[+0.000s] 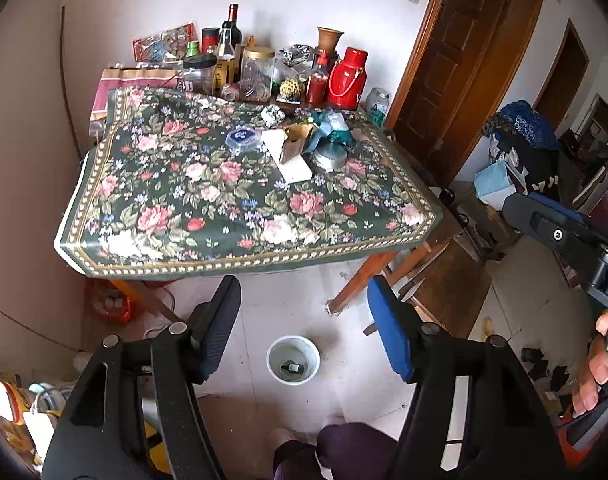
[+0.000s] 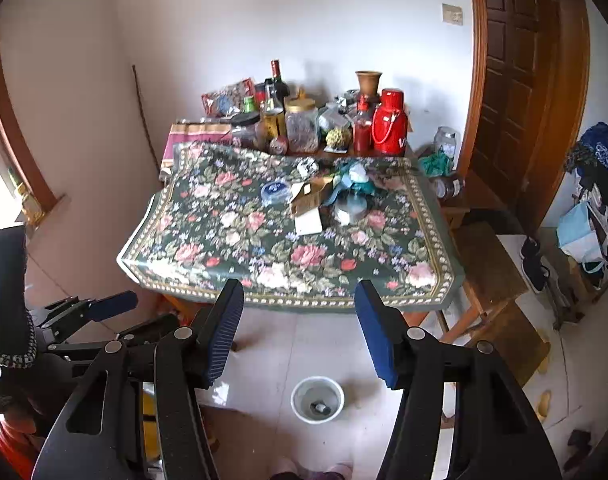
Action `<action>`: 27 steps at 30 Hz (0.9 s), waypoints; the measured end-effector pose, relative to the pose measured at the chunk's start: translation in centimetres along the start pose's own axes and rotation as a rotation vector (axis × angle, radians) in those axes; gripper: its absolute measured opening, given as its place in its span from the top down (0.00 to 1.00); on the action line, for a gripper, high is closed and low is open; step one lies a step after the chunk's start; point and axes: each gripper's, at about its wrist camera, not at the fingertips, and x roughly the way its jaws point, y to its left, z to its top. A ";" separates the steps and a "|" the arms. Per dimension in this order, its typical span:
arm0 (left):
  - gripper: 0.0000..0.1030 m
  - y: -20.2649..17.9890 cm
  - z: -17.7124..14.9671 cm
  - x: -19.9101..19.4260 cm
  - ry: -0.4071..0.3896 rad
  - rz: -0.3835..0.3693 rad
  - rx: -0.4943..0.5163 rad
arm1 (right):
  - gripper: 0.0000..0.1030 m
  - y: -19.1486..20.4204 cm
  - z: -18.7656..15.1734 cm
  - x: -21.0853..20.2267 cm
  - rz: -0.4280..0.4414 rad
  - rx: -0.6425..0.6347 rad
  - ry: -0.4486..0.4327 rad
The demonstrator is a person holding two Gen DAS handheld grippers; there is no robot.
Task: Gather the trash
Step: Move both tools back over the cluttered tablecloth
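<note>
On the floor between the two viewpoints and the table (image 1: 239, 256), a white bin (image 1: 293, 359) stands with one small dark item inside, below and ahead of the left gripper (image 1: 304, 322) and right gripper (image 2: 299, 330), both spread wide and holding nothing. Trash remains on the floral tablecloth, well ahead of both grippers: a cardboard box (image 1: 293, 142), white paper (image 1: 293, 168), a round plastic lid (image 1: 243, 138) and crumpled teal wrapping (image 1: 328, 128).
</note>
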 end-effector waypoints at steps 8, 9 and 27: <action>0.32 0.4 4.2 2.7 -0.013 0.024 -0.004 | 0.47 -2.4 2.3 2.3 -0.016 0.026 -0.014; 0.32 0.3 4.7 3.0 -0.015 0.027 -0.008 | 0.47 -2.9 2.8 2.8 -0.015 0.026 -0.016; 0.32 -4.1 19.5 12.9 -0.067 0.101 -0.129 | 0.47 -13.1 14.7 11.3 0.087 -0.040 0.022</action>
